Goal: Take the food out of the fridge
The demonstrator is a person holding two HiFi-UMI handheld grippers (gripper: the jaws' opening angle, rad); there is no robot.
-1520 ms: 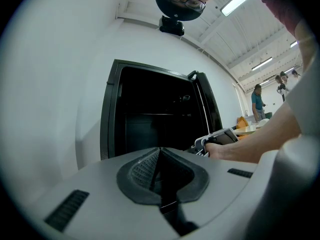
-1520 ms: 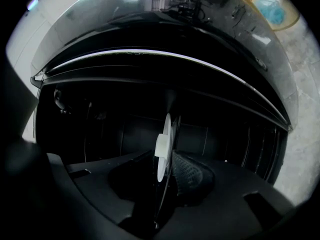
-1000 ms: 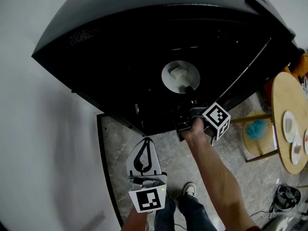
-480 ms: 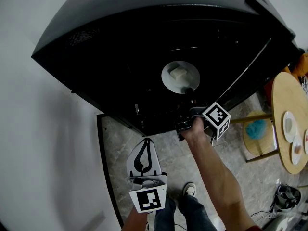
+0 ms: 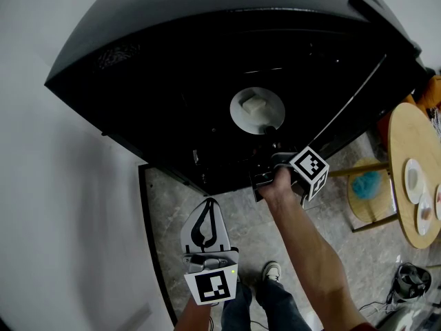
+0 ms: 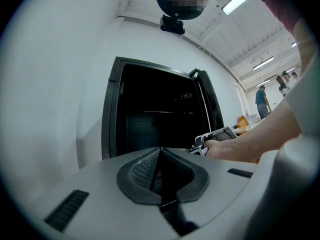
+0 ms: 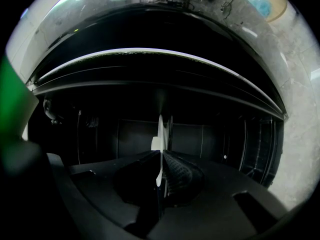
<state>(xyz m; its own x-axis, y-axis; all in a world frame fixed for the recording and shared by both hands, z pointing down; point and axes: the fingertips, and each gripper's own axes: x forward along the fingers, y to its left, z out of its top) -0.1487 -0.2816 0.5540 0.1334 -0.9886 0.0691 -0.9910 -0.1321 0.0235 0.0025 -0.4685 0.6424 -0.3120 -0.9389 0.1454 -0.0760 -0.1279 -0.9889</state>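
The black fridge (image 5: 207, 81) stands open in the head view. On a shelf inside lies a white plate (image 5: 248, 119) with a pale block of food (image 5: 253, 103) on it. My right gripper (image 5: 270, 129) reaches into the fridge and is shut on the plate's near rim. The right gripper view shows the plate (image 7: 159, 134) edge-on, pinched between the jaws of the right gripper (image 7: 161, 156). My left gripper (image 5: 208, 207) hangs low in front of the fridge, shut and empty. The left gripper view shows the left gripper (image 6: 159, 156) pointing at the fridge (image 6: 150, 119).
The fridge door (image 5: 358, 92) stands open at the right. Beyond it is a round wooden table (image 5: 403, 205) with small plates (image 5: 413, 179), and a stool holding a teal object (image 5: 366, 183). A white wall fills the left. People (image 6: 261, 100) stand far off.
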